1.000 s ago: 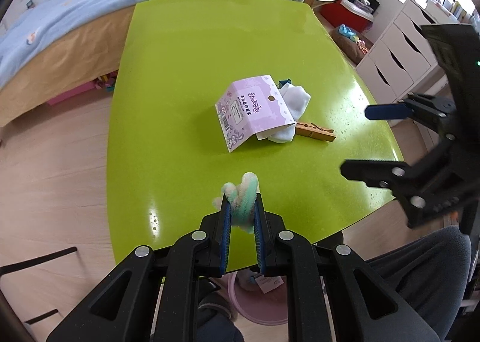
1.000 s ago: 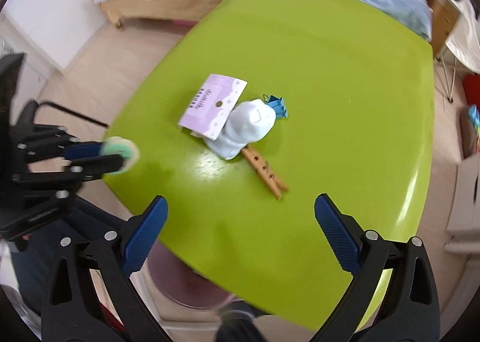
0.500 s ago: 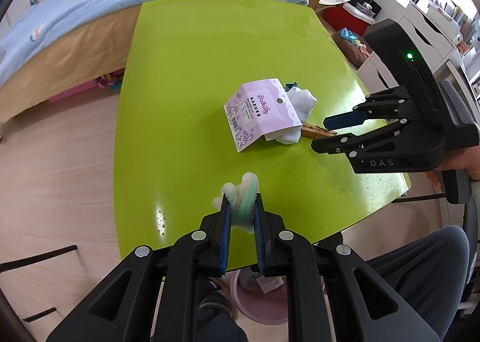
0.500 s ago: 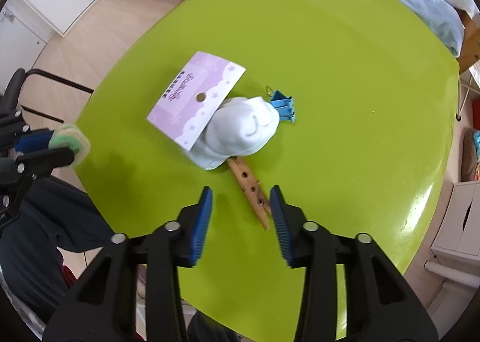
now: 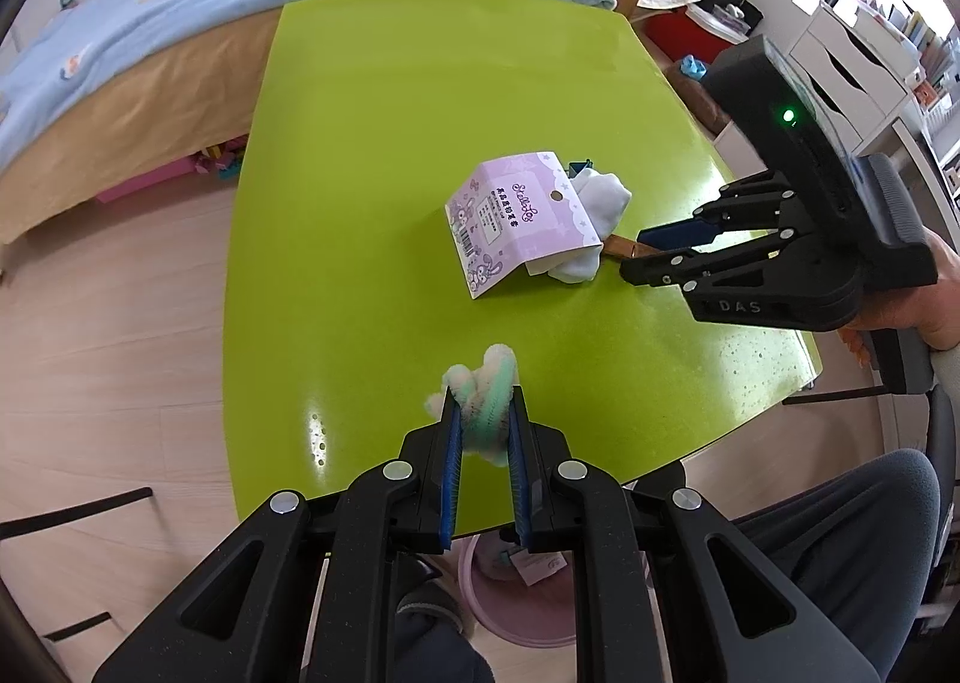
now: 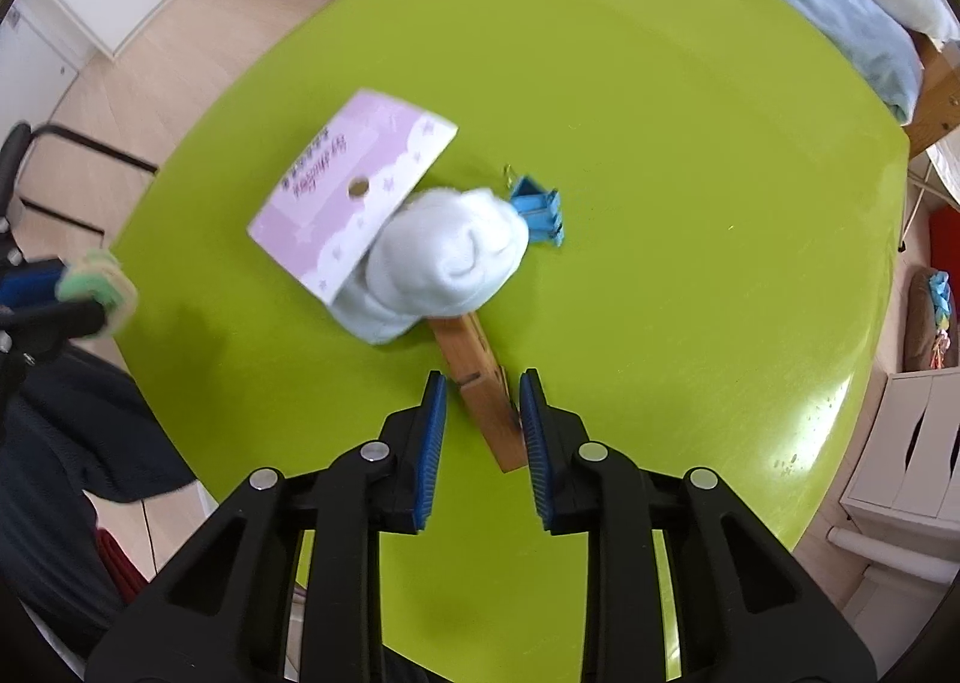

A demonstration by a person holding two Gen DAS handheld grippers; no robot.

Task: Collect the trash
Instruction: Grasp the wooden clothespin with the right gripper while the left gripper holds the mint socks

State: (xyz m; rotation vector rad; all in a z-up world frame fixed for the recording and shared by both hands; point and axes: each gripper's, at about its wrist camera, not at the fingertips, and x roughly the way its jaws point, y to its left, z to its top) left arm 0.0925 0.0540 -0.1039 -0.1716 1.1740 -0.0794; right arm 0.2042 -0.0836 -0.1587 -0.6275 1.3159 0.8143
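Observation:
My left gripper is shut on a fuzzy green-and-white pipe cleaner, held above the near edge of the green table. On the table lie a purple card, a white sock, a wooden clothespin and a blue binder clip. My right gripper is open, with its jaws on either side of the clothespin's near end; it also shows in the left wrist view. The left gripper with the pipe cleaner also shows in the right wrist view.
A pink bin stands on the floor under the table's near edge. A bed with a blue quilt lies beyond the table. White drawers stand at the right. The person's legs are at the near side.
My right gripper has moved in over the table, lowered to the clothespin and narrowed its jaws around it. The left gripper has held still with the pipe cleaner.

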